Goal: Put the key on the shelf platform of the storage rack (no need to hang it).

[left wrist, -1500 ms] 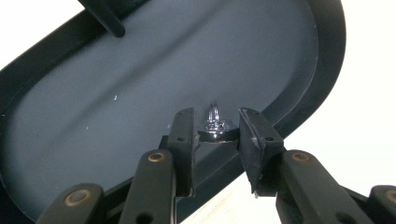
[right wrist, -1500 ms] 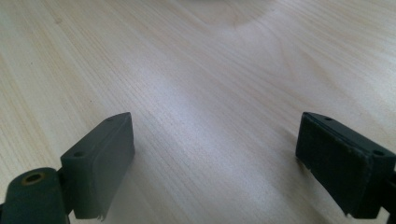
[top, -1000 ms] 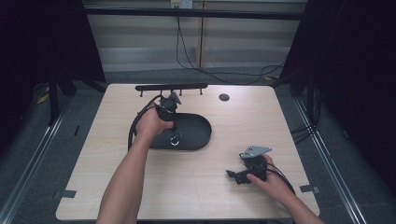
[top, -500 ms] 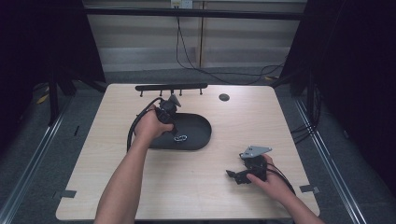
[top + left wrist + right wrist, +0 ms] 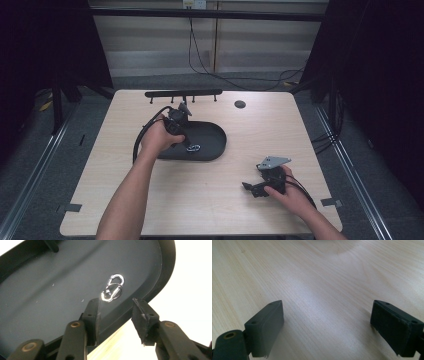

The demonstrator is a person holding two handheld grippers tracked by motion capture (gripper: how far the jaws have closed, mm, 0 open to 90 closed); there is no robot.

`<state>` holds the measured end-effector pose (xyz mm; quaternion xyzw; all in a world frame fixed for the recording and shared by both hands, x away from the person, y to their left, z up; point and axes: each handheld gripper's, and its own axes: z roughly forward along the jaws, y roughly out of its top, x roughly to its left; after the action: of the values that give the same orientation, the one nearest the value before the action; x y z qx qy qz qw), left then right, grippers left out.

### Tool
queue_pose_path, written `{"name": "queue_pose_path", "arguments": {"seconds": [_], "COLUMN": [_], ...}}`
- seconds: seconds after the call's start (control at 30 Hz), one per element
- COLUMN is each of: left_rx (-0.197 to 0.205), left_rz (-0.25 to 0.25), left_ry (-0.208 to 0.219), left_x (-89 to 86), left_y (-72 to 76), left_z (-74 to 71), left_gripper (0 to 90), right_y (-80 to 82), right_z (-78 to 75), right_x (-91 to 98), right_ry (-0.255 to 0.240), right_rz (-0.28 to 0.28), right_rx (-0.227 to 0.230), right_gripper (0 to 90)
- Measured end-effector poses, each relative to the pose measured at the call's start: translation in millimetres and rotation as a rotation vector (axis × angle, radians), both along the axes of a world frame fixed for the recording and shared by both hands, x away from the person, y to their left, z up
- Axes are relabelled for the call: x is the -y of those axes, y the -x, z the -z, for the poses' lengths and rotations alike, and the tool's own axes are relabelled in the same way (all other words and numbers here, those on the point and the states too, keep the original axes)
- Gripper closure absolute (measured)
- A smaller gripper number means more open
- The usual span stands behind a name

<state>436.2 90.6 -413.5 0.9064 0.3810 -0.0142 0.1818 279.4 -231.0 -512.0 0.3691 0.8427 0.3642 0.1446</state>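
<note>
No readable writing on anything I can see. Table (image 5: pixel 210 200): pale wood-grain top, rounded corners, bare across the near half and right side, so there's room there. Black bar (image 5: pixel 183 93) with short pegs lies along the far edge; a small dark round disc (image 5: pixel 240 104) sits to its right. Tray (image 5: pixel 210 134): dark, matte, oval with a raised rim, left of centre. Left gripper (image 5: pixel 115 305) hangs over the tray's near rim, jaws parted, gripping nothing, tips just short of the clip (image 5: pixel 113 288). The clip is a shiny metal snap hook, lying flat inside the tray near that rim. Right gripper (image 5: pixel 325 322) rests low over bare wood at the table's near right, jaws spread wide and empty, well apart from the tray.
</note>
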Motion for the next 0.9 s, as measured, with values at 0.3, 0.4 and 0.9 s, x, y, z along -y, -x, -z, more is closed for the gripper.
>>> {"name": "queue_pose_path", "arguments": {"seconds": [0.3,0.4,0.9], "left_rx": [0.027,0.031,0.087], "left_rz": [0.014,0.022,0.005], "left_ry": [-0.004,-0.004,0.023], "left_x": [-1.3,-2.6,-14.3], "left_y": [4.3,5.5,14.1], "left_z": [-1.8,-2.7,-3.4], "left_gripper": [45.7,42.5,26.4], "right_y": [0.1,0.1,0.2], "right_z": [0.0,0.0,0.0], "right_x": [0.0,0.0,-0.1], "right_ry": [0.000,0.000,0.001], "right_rz": [0.001,0.001,0.002], "right_rx": [0.000,0.000,0.001], "right_gripper": [11.2,11.2,11.2]}}
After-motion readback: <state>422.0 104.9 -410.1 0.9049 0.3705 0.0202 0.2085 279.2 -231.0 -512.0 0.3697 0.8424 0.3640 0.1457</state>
